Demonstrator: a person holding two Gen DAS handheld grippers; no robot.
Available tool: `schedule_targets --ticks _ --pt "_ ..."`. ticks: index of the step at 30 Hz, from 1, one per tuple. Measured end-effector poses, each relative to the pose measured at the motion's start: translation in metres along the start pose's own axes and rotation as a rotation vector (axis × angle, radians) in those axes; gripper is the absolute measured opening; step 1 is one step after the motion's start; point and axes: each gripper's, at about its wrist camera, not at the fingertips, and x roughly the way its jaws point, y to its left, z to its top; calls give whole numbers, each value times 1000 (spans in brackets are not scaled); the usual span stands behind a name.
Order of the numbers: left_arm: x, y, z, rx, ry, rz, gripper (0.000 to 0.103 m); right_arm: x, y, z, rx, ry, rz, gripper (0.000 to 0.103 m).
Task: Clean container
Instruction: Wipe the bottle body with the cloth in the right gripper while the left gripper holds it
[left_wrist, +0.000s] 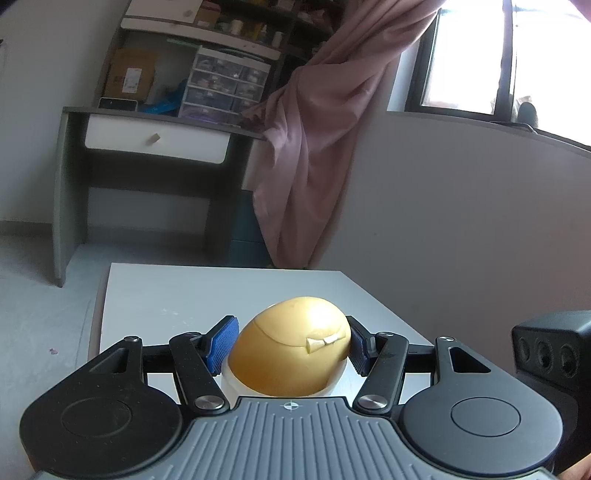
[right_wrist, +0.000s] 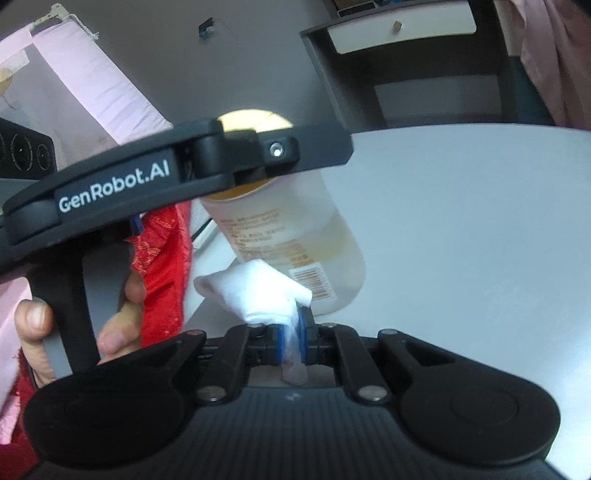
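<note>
Two blue-padded fingers of my left gripper (left_wrist: 291, 343) press against the gold cap (left_wrist: 291, 345) of a bottle, one pad on each side, so I am pinching the bottle by its top. Below the cap, a sliver of the bottle's pale body shows between the fingers. The bottle stands on the white desk (left_wrist: 166, 291). Beyond it are a pink curtain (left_wrist: 317, 147), a bright window (left_wrist: 476, 55) and a dark shelf unit with a white drawer (left_wrist: 155, 142). A black block with round lenses (left_wrist: 550, 347) sits at the right edge.

From my right wrist, the bottle (right_wrist: 295, 240) appears as a cloudy, pale yellowish container with printed text and a barcode, upright on the desk (right_wrist: 461, 240). The left gripper (right_wrist: 184, 173) crosses in front of it at cap height, and a hand (right_wrist: 74, 321) wraps its handle; red cloth (right_wrist: 162, 258) shows behind the hand. My right gripper (right_wrist: 291, 332) has its fingers pressed nearly together on a folded white cloth (right_wrist: 258, 291), pinching it. The cloth's free part bulges forward and touches the lower side of the bottle, just beside the barcode.
</note>
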Motion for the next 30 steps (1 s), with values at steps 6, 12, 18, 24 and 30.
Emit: schedule_targets --ticks 6,12,18,24,30 --pt "-1 -1 0 3 0 4 61 -20 0 5 -18 -40 -27 8" --pt "-1 -1 1 6 1 6 61 -33 0 16 -30 -108 -47 8" --pt "-2 -1 0 9 1 5 61 -26 -1 17 -37 -100 -59 8" --pt "-3 -1 -2 15 1 5 61 -13 -5 12 -18 -56 -62 8" --pt "-2 -2 -3 13 4 5 61 -8 -6 10 -27 -30 -68 8"
